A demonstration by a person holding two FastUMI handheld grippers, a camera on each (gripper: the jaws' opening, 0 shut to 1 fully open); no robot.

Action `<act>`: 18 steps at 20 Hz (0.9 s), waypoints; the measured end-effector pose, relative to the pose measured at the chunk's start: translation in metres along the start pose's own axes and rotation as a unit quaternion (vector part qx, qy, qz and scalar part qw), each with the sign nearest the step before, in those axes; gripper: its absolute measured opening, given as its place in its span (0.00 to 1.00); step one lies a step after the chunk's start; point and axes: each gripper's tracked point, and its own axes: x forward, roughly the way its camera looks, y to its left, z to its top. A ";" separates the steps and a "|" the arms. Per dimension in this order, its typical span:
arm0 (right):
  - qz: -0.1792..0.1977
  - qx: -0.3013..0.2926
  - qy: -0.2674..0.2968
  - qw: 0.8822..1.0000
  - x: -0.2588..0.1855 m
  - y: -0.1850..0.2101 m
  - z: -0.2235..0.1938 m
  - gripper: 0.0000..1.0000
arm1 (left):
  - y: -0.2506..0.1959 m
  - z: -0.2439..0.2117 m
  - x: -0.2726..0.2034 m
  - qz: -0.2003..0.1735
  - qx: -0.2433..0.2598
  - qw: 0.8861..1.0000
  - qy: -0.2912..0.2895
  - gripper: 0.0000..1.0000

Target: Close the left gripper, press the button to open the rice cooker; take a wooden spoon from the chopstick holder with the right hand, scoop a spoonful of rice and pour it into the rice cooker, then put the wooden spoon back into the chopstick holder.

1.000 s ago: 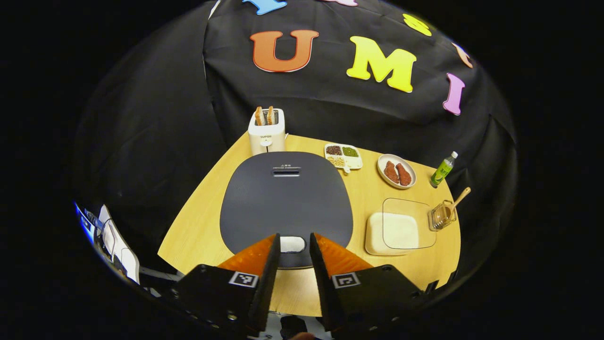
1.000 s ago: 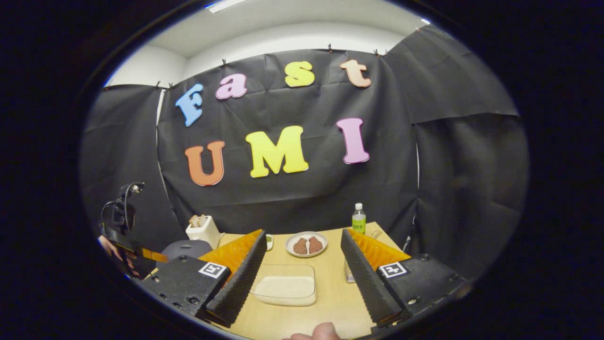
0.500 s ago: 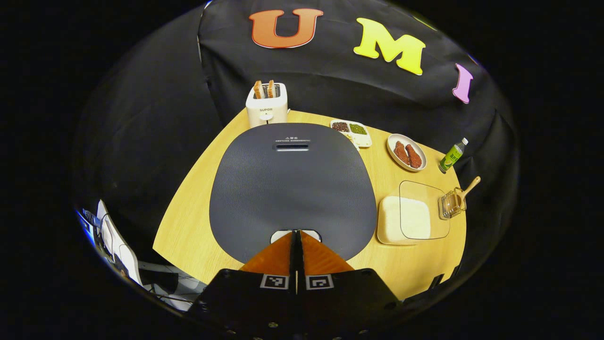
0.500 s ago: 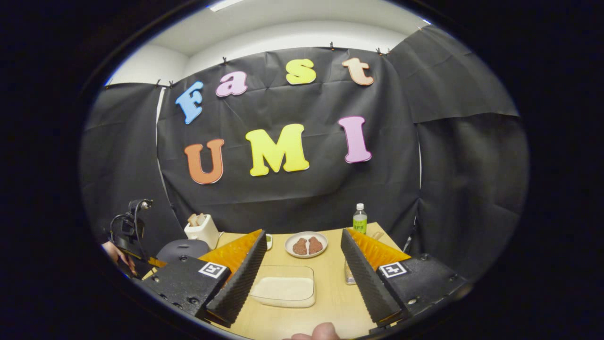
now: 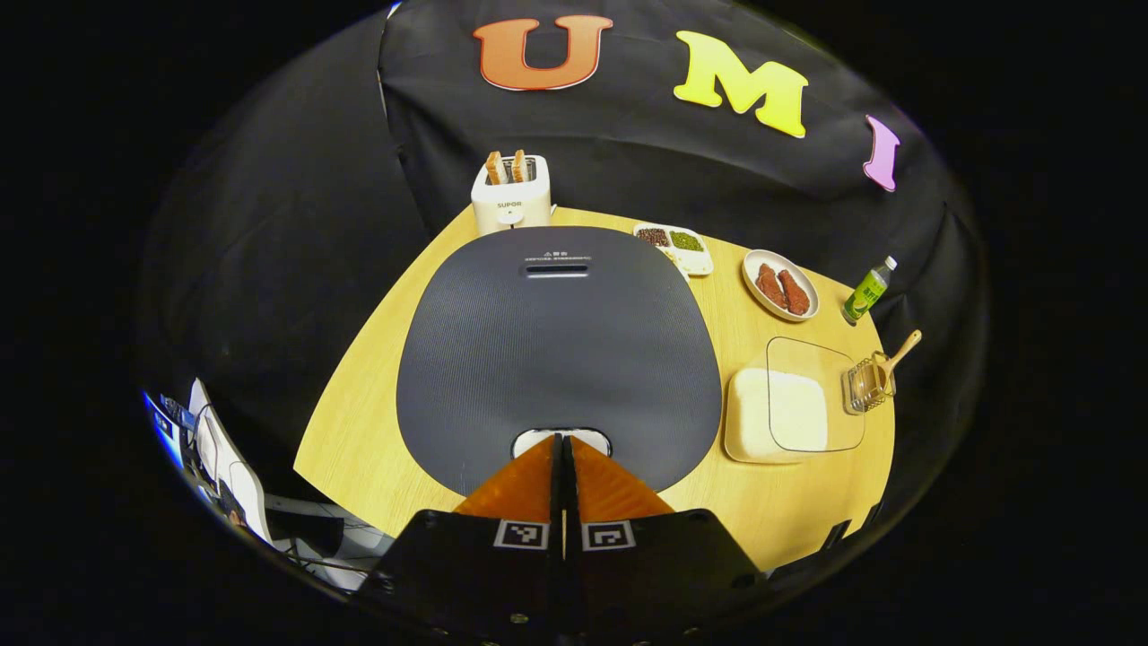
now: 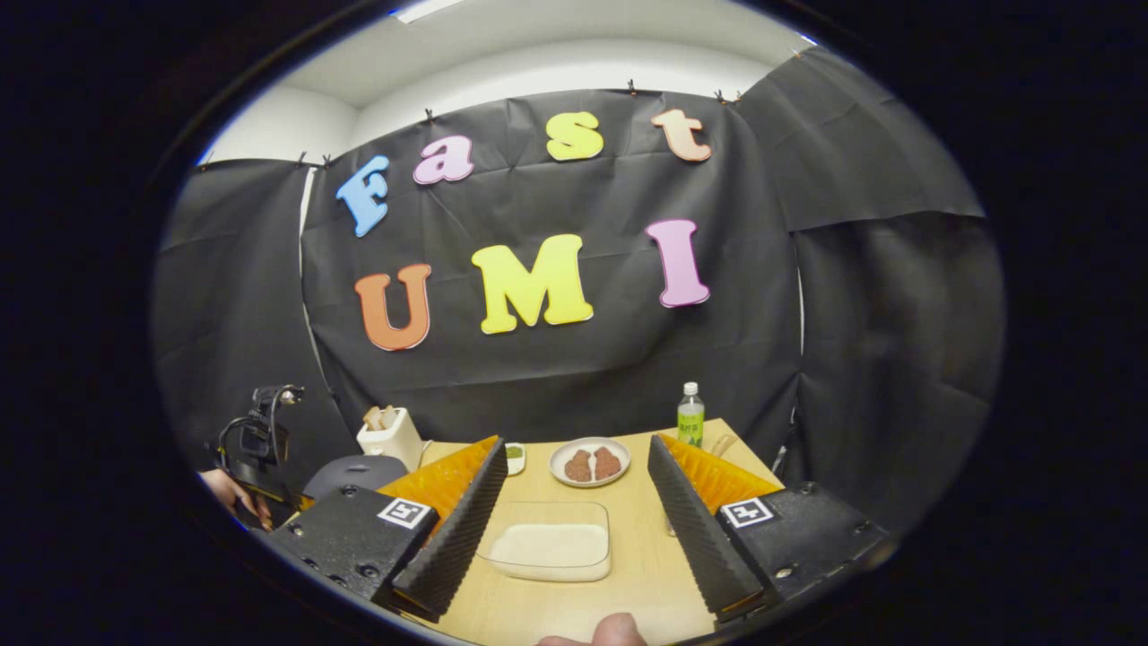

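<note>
Left gripper view
Left gripper [image 5: 562, 441]: fingers pressed together, nothing between them; tips sit at the near edge of the rice cooker, right over the pale button [image 5: 561, 439].
Rice cooker [image 5: 558, 345]: dark grey lid still down, flat, filling the middle of the table [image 5: 359, 440].
Rice container [image 5: 794, 411]: clear tub of white rice to the right of the cooker, near the table's right edge.
Chopstick holder [image 5: 866, 387]: wire basket just right of the tub; wooden spoon [image 5: 895, 352] stands in it, handle leaning to the far right.
Far side: toaster [image 5: 510, 192], divided dish [image 5: 679, 247], plate [image 5: 780, 285], bottle [image 5: 868, 289].
Step in hand: I judge it is the button press; whether the tips already bear on the button cannot be told.
Risk: tips resting on the button's near rim could slip off toward the near edge, leaving the lid latched. If it springs open, it could strike a gripper kept low above it.

Right gripper view
Right gripper [image 6: 574, 507]: fingers spread wide, empty, held near over the table.
Rice container [image 6: 549, 545]: between the fingers, a little farther off.
Rice cooker [image 6: 352, 472]: far left, partly behind the left finger.
Plate [image 6: 589, 461], bottle [image 6: 690, 422]: at the far side.
Holder and spoon: hidden behind the right finger, so I cannot place them here.
Risk: reaching right with a hidden target could knock the light wire holder or tip the spoon out.
</note>
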 end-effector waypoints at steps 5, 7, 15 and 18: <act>-0.001 -0.012 -0.014 1.000 -0.013 0.001 0.008 1.00 | -0.012 0.042 -0.040 -0.011 0.011 0.995 -0.094 0.05; 0.005 -0.006 -0.011 1.000 -0.017 0.003 0.007 1.00 | -0.013 0.074 -0.069 -0.005 0.029 0.987 -0.159 0.39; 0.006 0.002 -0.032 0.999 -0.047 -0.004 0.024 1.00 | -0.018 0.127 -0.162 -0.030 -0.032 0.954 -0.295 0.88; 0.007 0.003 -0.034 0.999 -0.055 -0.008 0.026 1.00 | -0.002 0.119 -0.200 -0.020 -0.030 0.944 -0.329 0.95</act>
